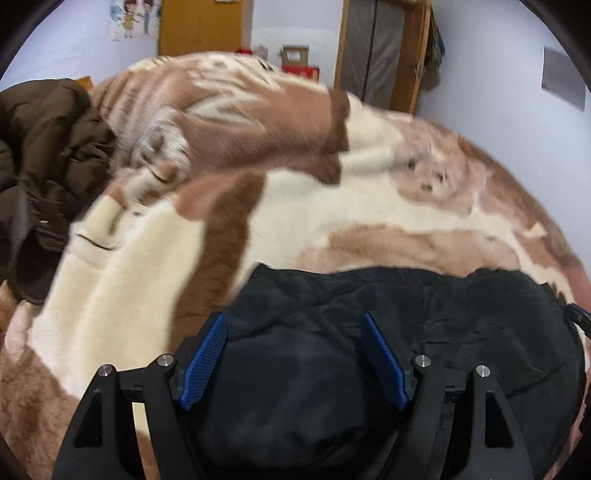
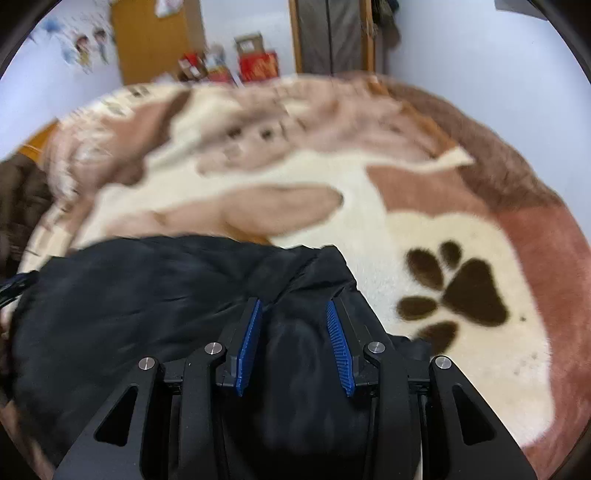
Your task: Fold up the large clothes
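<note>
A black padded garment point(image 1: 424, 332) lies bunched on the brown and cream blanket point(image 1: 295, 206) that covers the bed. My left gripper point(image 1: 293, 321) is open, its blue pads point(image 1: 207, 360) wide apart above the garment's left part. In the right wrist view the same black garment point(image 2: 147, 302) fills the lower left. My right gripper point(image 2: 293, 306) is open with its blue pads point(image 2: 249, 347) on either side of a raised fold at the garment's right end, not closed on it.
A dark brown puffy coat point(image 1: 44, 166) lies heaped at the bed's left side. The blanket point(image 2: 424, 206) carries a dark paw print point(image 2: 461, 291) to the right. Boxes point(image 2: 255, 59), a yellow cabinet point(image 1: 201, 26) and a wooden-framed door point(image 1: 380, 48) stand beyond the bed.
</note>
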`<state>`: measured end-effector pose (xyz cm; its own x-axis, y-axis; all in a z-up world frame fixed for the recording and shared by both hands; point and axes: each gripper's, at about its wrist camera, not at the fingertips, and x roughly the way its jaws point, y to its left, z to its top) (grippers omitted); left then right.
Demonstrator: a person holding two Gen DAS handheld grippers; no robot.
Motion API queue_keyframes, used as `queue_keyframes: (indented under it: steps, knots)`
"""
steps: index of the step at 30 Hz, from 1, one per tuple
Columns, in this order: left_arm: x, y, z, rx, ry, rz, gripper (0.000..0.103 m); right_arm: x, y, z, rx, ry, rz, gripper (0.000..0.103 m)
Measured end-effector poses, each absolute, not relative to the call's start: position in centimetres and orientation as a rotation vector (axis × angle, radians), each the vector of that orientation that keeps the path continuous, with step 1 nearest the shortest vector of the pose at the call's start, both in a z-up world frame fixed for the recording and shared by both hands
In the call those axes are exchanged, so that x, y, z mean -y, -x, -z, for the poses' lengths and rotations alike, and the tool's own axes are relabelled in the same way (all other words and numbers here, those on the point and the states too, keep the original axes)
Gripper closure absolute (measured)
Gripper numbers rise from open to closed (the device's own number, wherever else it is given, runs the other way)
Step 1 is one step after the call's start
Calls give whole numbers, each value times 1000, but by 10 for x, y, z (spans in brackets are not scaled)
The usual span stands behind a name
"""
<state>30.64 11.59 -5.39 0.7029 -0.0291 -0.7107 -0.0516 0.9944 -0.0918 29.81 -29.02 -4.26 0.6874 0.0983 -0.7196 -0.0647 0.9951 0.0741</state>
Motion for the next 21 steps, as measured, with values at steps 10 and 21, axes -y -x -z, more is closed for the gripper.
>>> queue_keyframes:
  steps: [10, 21]
  knots:
    - [-138, -301, 104, -820, 200, -40, 20, 298, -292, 101, -811, -26, -38, 66]
    - [-132, -262, 55, -790, 168, -28, 23, 292, -251, 47, -808, -28, -73, 66]
